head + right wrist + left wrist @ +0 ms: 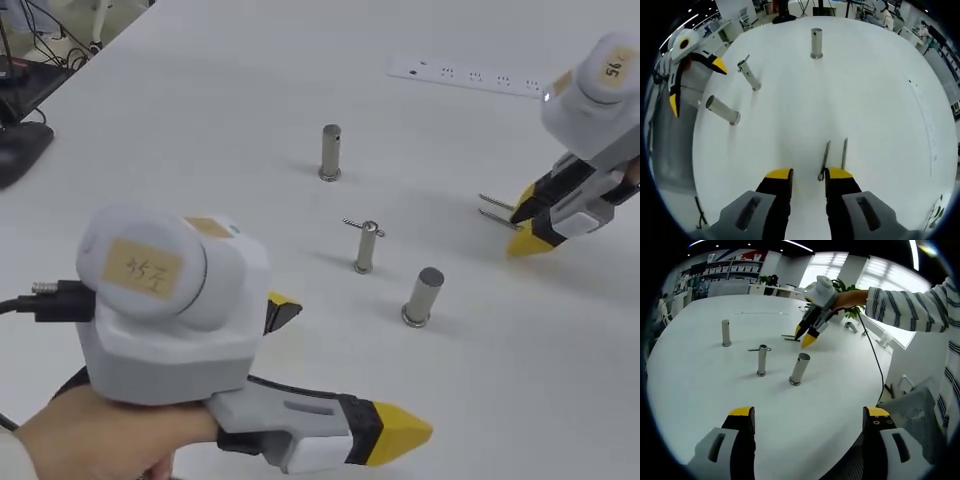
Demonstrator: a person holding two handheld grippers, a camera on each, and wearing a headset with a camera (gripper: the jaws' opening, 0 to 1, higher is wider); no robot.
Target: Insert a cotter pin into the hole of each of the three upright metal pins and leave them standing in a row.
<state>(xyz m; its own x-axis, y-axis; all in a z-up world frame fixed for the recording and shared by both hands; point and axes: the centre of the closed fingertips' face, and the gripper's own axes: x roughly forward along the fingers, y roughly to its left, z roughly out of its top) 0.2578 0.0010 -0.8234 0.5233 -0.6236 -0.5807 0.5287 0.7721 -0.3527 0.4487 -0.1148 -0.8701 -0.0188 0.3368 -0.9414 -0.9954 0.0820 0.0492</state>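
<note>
A white table point(200, 100) has a power strip point(470, 75) near its far edge, and at the near left a hand point(100, 440) holds the left gripper point(342, 368), its jaws spread wide and empty. Three metal pins point(330, 152) point(366, 250) point(423, 297) stand upright in a slanted row, the middle one carrying a cotter pin point(352, 223) level through its top, pointing left. At the right, two loose cotter pins point(497, 212) lie side by side, pointing away from the right gripper point(809, 175), whose jaws are slightly apart just behind them, clamping nothing.

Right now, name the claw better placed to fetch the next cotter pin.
Right. The right claw sits at the two loose cotter pins; the left claw hangs open, across the upright metal pins from them.
</note>
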